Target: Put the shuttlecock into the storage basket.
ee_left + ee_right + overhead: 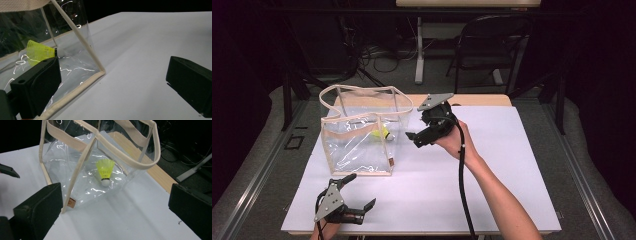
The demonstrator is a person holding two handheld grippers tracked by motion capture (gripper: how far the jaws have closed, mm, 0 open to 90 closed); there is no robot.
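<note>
A clear plastic tote bag (pixel 357 145) with beige trim and handles stands upright on the white table top (pixel 492 170). Inside it, on the bottom, lies a yellow shuttlecock (pixel 382 134) with a white cork; it shows through the wall (pixel 105 170) (pixel 40 51). My right gripper (pixel 413 139) hovers just right of the bag, jaws pointing at it, open and empty (pixel 115 210). Near the front left edge my left gripper (pixel 361 191) is open and empty (pixel 113 85), just in front of the bag's lower corner (pixel 101 72).
The white sheet lies on a wooden table whose far edge (pixel 482 100) shows behind the bag. Beyond it are a black chair (pixel 492 45), a table leg (pixel 419 55) and floor cables. A cable (pixel 462 185) trails from the right gripper along the forearm.
</note>
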